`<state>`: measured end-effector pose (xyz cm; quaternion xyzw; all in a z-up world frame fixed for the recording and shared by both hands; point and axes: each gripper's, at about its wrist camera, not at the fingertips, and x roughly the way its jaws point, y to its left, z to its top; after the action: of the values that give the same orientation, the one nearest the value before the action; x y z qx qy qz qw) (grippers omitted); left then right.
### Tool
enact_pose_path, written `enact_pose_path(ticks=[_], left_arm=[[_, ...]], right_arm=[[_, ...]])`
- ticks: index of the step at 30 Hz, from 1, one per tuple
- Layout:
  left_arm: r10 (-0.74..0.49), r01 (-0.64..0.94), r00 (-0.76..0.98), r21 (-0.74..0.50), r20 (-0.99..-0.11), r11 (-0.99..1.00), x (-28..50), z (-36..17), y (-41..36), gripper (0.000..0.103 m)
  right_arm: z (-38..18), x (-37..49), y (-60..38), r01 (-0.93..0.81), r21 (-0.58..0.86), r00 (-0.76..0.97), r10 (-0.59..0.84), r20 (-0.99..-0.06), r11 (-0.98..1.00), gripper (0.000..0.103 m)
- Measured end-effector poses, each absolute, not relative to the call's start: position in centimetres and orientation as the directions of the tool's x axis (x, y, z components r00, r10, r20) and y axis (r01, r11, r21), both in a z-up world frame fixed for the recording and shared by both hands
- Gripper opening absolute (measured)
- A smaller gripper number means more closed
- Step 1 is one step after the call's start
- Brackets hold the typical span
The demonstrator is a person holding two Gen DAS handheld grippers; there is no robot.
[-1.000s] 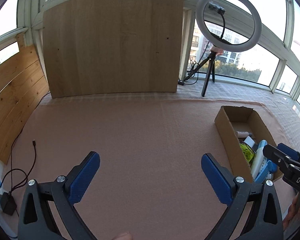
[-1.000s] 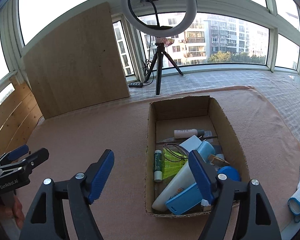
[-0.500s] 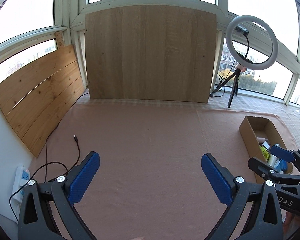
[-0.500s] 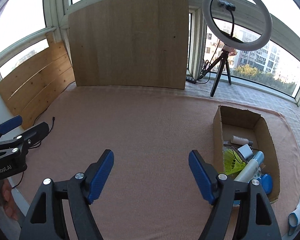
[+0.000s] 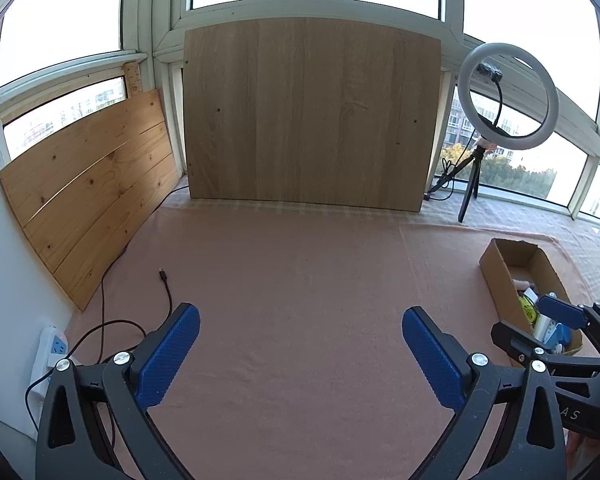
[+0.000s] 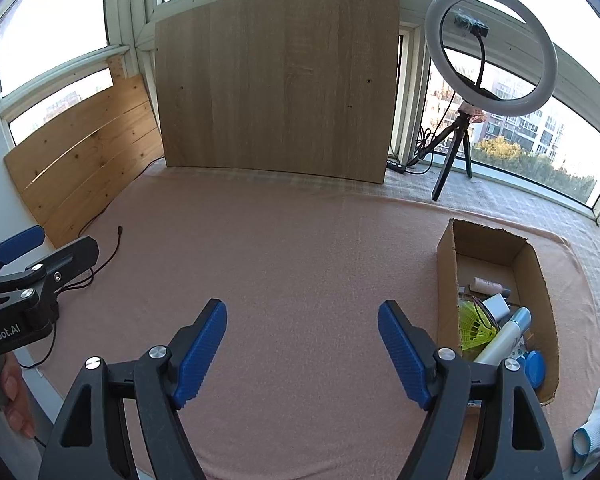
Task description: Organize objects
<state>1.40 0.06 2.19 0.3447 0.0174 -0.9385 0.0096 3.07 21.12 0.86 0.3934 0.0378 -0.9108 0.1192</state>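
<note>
A cardboard box [image 6: 447, 280] lies on the pink cloth at the right and holds several items: a yellow-green shuttlecock [image 6: 474, 326], a white charger [image 6: 496, 306], a pale tube [image 6: 504, 338], a small bottle [image 6: 486, 285] and a blue round lid [image 6: 536, 362]. My right gripper [image 6: 302, 344] hovers open over bare cloth, left of the box, nothing between its blue pads. My left gripper [image 5: 300, 344] is open too, empty, above the cloth's middle. The box [image 5: 500, 280] appears at the right in the left wrist view, partly behind the right gripper's fingers [image 5: 560, 316].
A tall wooden board [image 5: 308, 112] leans against the windows at the back, a plank panel [image 5: 88, 192] at the left. A ring light on a tripod [image 6: 490, 52] stands back right. A cable [image 5: 164, 280] and power strip [image 5: 52, 352] lie left. A white glove [image 6: 596, 424] lies bottom right.
Both grippers have pulled back and swung left away from the box, which now sits smaller and farther right in both views. The jaws stayed open and empty.
</note>
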Motion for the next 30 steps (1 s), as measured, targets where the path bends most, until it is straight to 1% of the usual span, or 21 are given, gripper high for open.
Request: enact_pose_path(ticks=[30], left_arm=[[-0.010, 0.017, -0.758, -0.005, -0.653, -1.000, -0.7, 2.5, 0.5, 0.103]], right_arm=[[1.5, 2.2, 20.9, 0.250, 0.020, -0.669, -0.188, -0.719, -0.968, 0.076]])
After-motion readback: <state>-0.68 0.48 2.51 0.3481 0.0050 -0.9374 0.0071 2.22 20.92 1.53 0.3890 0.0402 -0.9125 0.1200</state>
